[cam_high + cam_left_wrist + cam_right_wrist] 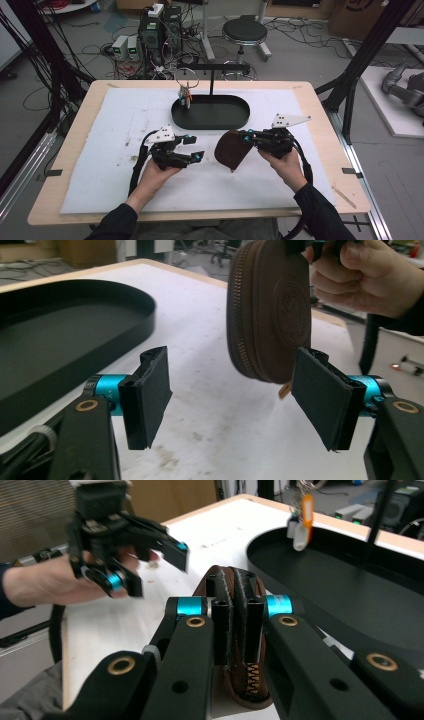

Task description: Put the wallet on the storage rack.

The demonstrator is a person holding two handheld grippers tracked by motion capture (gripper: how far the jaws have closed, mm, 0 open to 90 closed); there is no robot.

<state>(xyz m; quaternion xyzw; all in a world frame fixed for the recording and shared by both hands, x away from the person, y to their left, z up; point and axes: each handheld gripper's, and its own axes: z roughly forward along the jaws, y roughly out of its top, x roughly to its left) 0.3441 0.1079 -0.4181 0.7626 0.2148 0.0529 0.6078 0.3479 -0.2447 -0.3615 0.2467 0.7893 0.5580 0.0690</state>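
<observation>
A brown zipped leather pouch (231,149) is held on edge above the white mat, with my right gripper (248,136) shut on its upper rim. The right gripper view has the pouch (235,587) pinched between the two black pads (222,615), zipper facing down. To the pouch's left, my left gripper (192,148) stands open and empty. Along its jaws the pouch (270,310) hangs just beyond the right pad (320,395), not between the pads.
A black oval tray (210,112) lies behind the grippers, with a T-shaped black stand (212,67) rising from it. A key ring with tags (186,92) hangs at the tray's left end. A white mat (115,145) covers the wooden table.
</observation>
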